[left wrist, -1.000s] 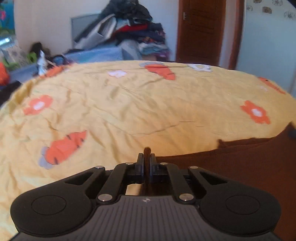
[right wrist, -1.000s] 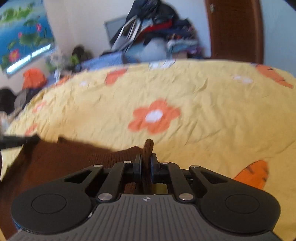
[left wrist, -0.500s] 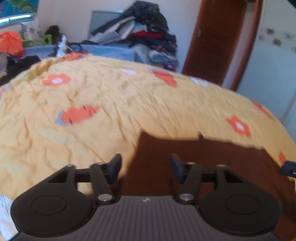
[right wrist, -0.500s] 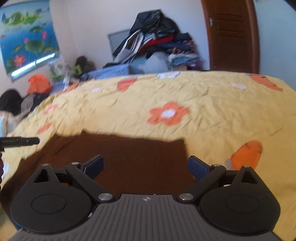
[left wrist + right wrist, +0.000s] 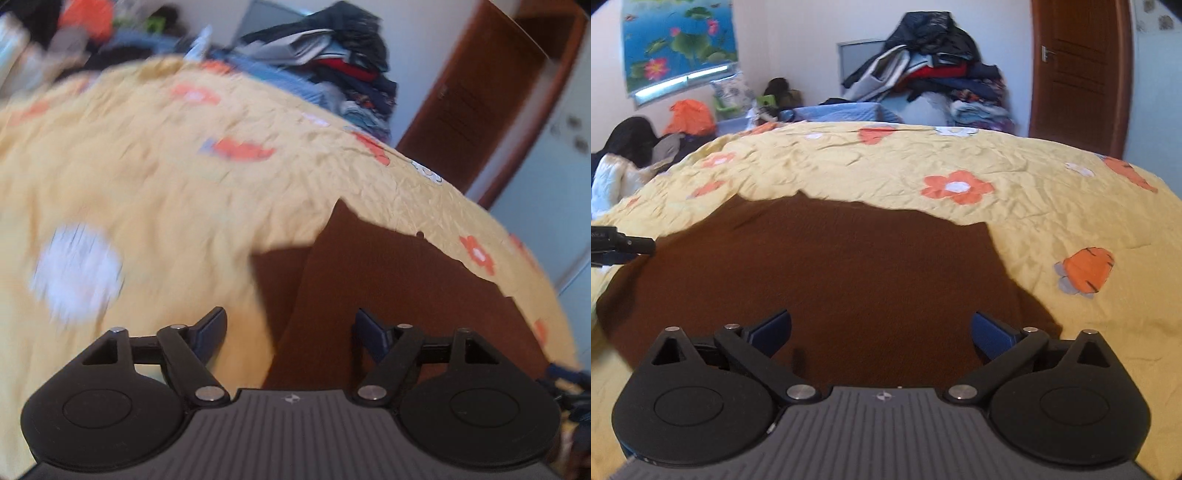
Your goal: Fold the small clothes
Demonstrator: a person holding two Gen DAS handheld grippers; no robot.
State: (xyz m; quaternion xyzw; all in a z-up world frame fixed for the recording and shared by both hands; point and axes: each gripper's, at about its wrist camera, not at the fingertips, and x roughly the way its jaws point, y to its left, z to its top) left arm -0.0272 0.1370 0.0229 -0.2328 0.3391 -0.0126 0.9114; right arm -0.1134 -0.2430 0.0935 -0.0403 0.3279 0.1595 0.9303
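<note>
A dark brown garment (image 5: pixel 831 266) lies spread flat on the yellow flowered bedspread (image 5: pixel 960 155). My right gripper (image 5: pixel 882 325) hovers over its near part, jaws wide and still opening, with no cloth pinched between them. In the blurred, tilted left wrist view, the garment (image 5: pixel 388 295) shows a folded left edge. My left gripper (image 5: pixel 291 325) stands over that edge, jaws apart and opening, with no cloth pinched either. The left gripper's tip (image 5: pixel 624 245) pokes in at the left edge of the right wrist view.
Behind the bed rises a tall pile of clothes (image 5: pixel 934 74), with a brown door (image 5: pixel 1075 74) to its right. A lotus poster (image 5: pixel 676 40) hangs on the wall. Bags and clothes (image 5: pixel 687 118) crowd the bed's far left side.
Both grippers were shut on the brown garment's edge a second ago; both have let go and opened wide. They drew back towards me. The left view has rolled sideways.
</note>
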